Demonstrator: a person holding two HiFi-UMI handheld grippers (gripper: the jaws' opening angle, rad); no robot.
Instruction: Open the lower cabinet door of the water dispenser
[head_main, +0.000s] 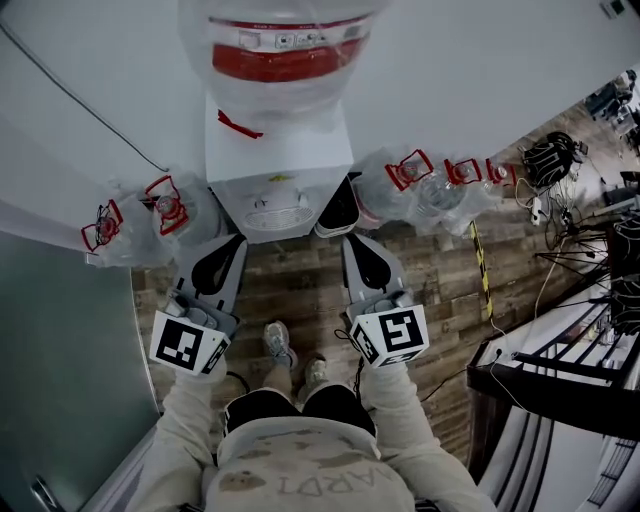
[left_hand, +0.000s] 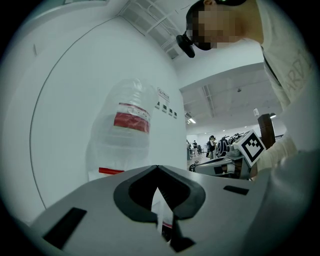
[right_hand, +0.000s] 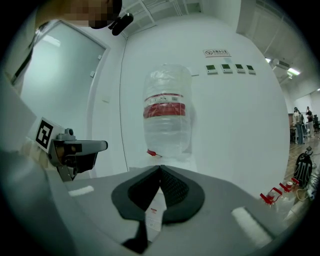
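The white water dispenser (head_main: 280, 150) stands against the wall with a large clear bottle (head_main: 283, 45) on top, seen from above. Its lower cabinet door is hidden from the head view. My left gripper (head_main: 238, 240) and right gripper (head_main: 350, 240) hover side by side just in front of the dispenser, both shut with nothing between the jaws. In the left gripper view the bottle (left_hand: 125, 125) rises above the shut left gripper (left_hand: 157, 167). In the right gripper view the bottle (right_hand: 167, 110) stands over the shut right gripper (right_hand: 160, 167), and a white panel with a small red label (right_hand: 152, 212) shows through the jaw gap.
Empty water bottles lie on the wood floor at the dispenser's left (head_main: 140, 225) and right (head_main: 430, 185). A frosted glass panel (head_main: 60, 340) stands at the left. A black rack (head_main: 560, 380) and cables (head_main: 570, 230) crowd the right. The person's shoes (head_main: 280, 345) are below the grippers.
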